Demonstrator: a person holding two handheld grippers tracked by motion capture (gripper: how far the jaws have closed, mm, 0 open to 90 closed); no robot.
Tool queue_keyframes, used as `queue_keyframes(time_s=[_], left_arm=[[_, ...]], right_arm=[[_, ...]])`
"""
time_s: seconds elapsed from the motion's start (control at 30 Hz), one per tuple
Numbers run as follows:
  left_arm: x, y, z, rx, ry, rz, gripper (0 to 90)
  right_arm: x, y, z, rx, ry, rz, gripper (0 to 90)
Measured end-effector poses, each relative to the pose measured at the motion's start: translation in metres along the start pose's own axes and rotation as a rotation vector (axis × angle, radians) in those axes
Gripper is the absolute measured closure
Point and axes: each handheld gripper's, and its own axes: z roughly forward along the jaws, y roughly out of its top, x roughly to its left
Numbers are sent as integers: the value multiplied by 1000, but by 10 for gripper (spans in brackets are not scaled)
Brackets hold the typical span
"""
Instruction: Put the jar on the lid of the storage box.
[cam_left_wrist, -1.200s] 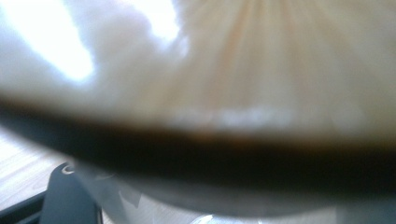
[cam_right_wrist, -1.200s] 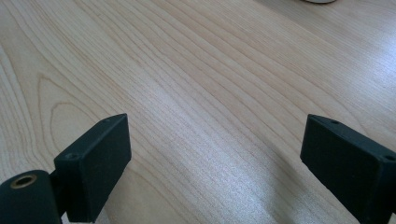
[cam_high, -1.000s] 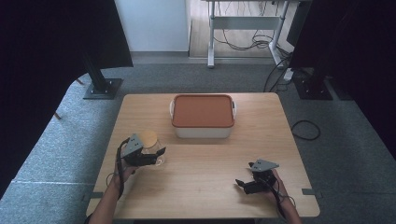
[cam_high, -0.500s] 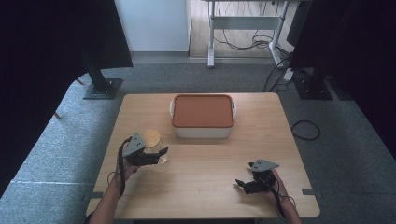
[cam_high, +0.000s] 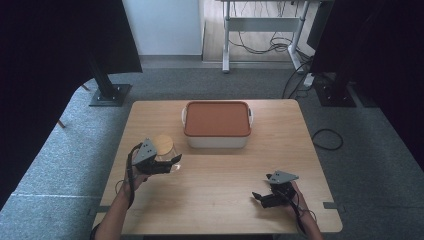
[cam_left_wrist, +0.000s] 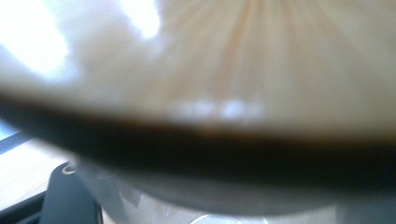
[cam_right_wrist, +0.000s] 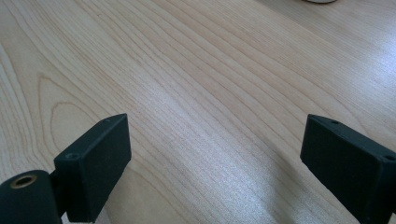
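While left hand-held gripper (cam_high: 172, 163) seemingly clamps jar (cam_high: 163, 147) | right hand-held gripper (cam_high: 261, 197) apart | box (cam_high: 217, 123) behind

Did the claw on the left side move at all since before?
Yes. The left claw, around the glass jar with a wooden lid, has crept a little toward the box with the orange lid, farther from the table's near edge.

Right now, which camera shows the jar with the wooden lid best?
The high view: the jar stands whole on the table, at the left hand-held gripper. The left gripper view is so close the lid is a blur. The right gripper view looks at bare wood.
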Motion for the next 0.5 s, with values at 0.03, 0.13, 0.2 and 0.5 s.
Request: queue_keyframes(time_s=[0.03,0.13,0.2,0.5], left_arm=[[0,1,0,0,0,0,251],[-1,3,1,-3,0,3,251],[-1,4,2,-5,-2,4,251],[1,10,3,-14,-5,9,251]], right_arm=[[0,0,0,0,0,1,81],[0,0,0,0,0,1,81],[0,0,0,0,0,1,81],[0,0,0,0,1,1,81]])
